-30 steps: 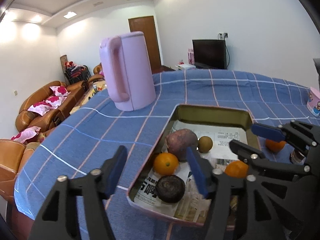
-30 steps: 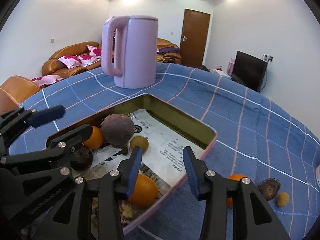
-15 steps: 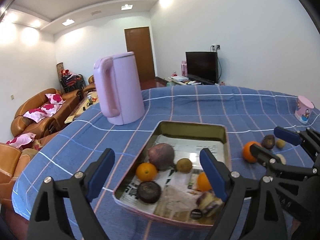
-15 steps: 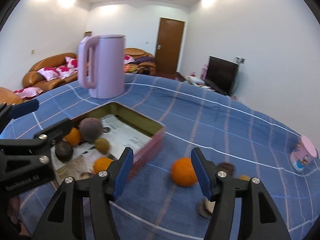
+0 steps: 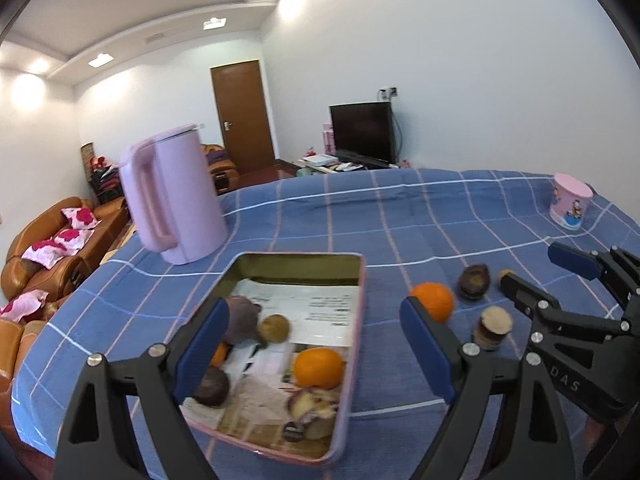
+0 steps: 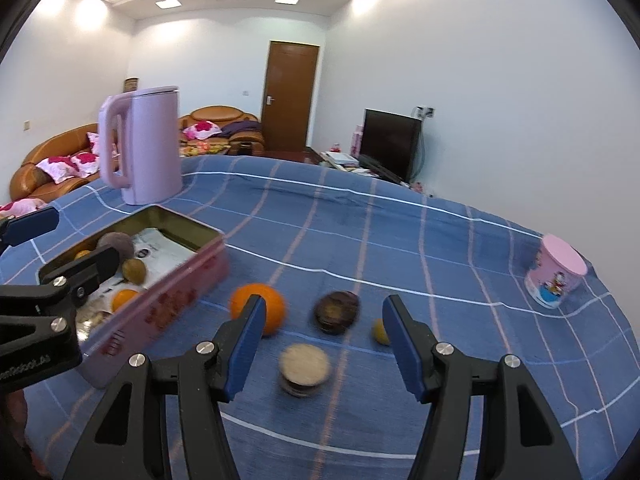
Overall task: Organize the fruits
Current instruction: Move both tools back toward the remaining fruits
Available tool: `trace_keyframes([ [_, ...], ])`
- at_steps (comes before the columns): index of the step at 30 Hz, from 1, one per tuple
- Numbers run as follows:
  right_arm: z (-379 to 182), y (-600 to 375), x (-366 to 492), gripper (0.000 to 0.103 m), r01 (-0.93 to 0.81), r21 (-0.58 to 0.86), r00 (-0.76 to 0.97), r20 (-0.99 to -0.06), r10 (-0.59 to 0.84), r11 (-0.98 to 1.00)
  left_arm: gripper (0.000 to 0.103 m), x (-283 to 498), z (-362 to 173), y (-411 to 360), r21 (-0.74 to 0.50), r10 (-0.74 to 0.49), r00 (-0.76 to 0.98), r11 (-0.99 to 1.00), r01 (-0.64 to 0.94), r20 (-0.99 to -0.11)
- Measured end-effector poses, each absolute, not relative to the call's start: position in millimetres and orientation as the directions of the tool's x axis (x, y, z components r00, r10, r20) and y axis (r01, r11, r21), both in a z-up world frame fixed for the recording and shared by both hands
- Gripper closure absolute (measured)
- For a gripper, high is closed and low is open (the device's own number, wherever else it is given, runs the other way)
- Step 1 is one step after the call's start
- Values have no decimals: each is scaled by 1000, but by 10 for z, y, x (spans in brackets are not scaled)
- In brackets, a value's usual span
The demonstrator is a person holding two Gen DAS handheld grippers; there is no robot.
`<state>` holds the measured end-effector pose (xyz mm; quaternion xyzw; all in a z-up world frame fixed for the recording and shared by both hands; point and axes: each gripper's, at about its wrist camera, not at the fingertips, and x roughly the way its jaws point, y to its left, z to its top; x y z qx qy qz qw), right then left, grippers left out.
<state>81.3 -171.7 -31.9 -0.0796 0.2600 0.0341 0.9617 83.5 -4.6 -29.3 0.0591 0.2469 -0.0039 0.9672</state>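
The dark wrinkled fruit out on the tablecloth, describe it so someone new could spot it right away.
Start at the pink tin tray on the blue checked tablecloth. Just beyond its long side lies a loose orange, then the dark wrinkled fruit. It is the only brown-black, flattened one there, unlike the small yellow fruit beside it.

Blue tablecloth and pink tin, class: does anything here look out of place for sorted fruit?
Yes. Four pieces lie loose on the tablecloth, right of the tin: an orange, a dark round fruit, a cut-topped piece and a small yellow fruit. The others sit in the tin. Nothing is spilled.
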Motion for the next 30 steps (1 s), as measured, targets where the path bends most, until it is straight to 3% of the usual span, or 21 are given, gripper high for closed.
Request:
trace_keyframes([
  [21,-420,-2274,765,41,3,-127,847,-528,-70,992,13,1010,-404,-688,169,-30,856,976,136,-516],
  [30,-464,-2125,859,41,-156,5,796,-592,128,988,13,1116,-341,-286,142,48,860,990,28,-508],
])
